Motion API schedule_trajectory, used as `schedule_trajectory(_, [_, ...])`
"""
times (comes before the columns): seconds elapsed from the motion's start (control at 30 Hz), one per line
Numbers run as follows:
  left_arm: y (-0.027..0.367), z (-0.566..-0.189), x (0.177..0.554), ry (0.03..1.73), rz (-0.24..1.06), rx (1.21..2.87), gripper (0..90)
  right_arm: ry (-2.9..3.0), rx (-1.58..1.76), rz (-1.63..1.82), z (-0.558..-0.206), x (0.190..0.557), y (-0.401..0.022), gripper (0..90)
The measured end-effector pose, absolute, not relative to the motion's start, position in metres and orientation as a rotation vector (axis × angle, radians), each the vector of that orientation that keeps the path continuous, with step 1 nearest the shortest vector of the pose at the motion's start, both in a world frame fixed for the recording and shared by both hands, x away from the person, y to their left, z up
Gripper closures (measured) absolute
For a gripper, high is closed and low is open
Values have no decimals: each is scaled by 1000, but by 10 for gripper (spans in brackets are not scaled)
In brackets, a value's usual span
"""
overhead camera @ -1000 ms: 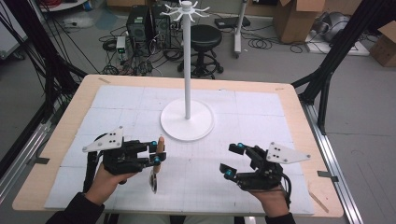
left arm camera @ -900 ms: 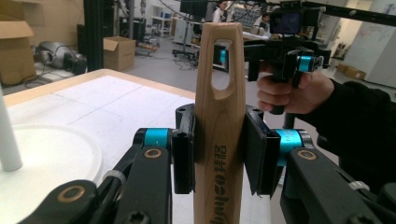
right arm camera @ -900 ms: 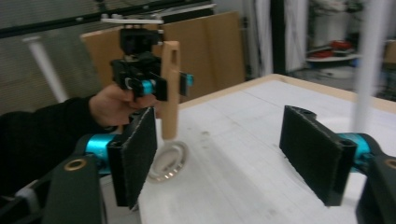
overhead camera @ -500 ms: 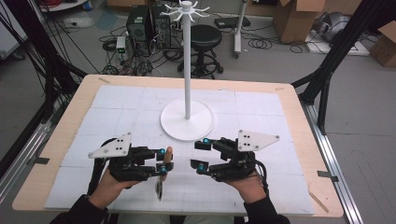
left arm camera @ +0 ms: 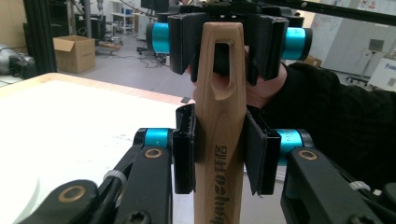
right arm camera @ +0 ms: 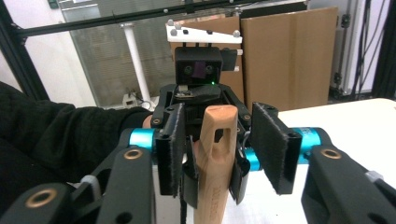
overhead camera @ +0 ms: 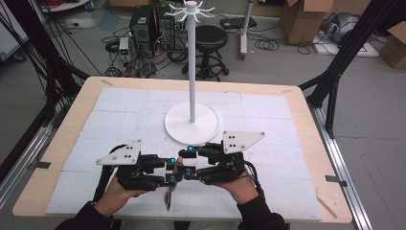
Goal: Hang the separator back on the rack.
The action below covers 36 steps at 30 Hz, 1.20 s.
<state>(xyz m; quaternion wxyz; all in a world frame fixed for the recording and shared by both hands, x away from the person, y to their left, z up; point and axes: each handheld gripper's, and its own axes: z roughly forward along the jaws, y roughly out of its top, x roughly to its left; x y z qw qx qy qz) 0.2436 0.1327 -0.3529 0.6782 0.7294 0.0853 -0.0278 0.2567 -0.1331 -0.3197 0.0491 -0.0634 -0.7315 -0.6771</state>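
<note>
A wooden utensil handle (left arm camera: pixel 219 140) with a slot near its tip stands upright in my left gripper (left arm camera: pixel 219 147), whose pads are shut on its sides. In the high view that gripper (overhead camera: pixel 171 169) sits near the table's front, and the utensil's lower end (overhead camera: pixel 167 199) hangs below the hands. My right gripper (overhead camera: pixel 188 161) faces it from the right. Its jaws have just been closing and stand on either side of the handle's slotted tip (right arm camera: pixel 215 154). In the right gripper view one pad is close to the wood and the other pad (right arm camera: pixel 273 144) stands clear of it.
A white stand (overhead camera: pixel 191 122) with a round base, a tall pole and a ring of hooks at the top rises at the table's middle, just beyond the grippers. White gridded sheets cover the wooden table (overhead camera: pixel 306 120). Black frame legs flank it.
My right gripper has travelled left across the table's front to meet the left one, and its jaws have narrowed around the handle's tip. The left gripper has stayed in place, still gripping.
</note>
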Motion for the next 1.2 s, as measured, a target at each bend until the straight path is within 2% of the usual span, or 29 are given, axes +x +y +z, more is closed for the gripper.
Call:
schedule_trajectory(0.23, [131,-352,242,172,-70,1639,673,-2229,-151,-2047,-320,256,-130,697])
schedule_trajectory(0.67, [133,-351,243,177,-76,1609,666,-2222,-210,-2094,-317,250,-128,718])
schedule_trajectory(0.7, [133,-351,243,191,-73,1605,658,-2225,-216,-2092,-317,250,-128,718])
schedule_trajectory(0.77, [132,-351,243,210,-64,1606,551,-2239,-242,-2097,-314,249,-127,718])
schedule_trajectory(0.93, [132,-354,245,240,-44,1604,450,-2254,-300,-2110,-305,247,-127,719])
schedule_trajectory(1.2, [130,-357,245,294,10,1634,411,-2322,-449,-2138,-293,244,-127,719])
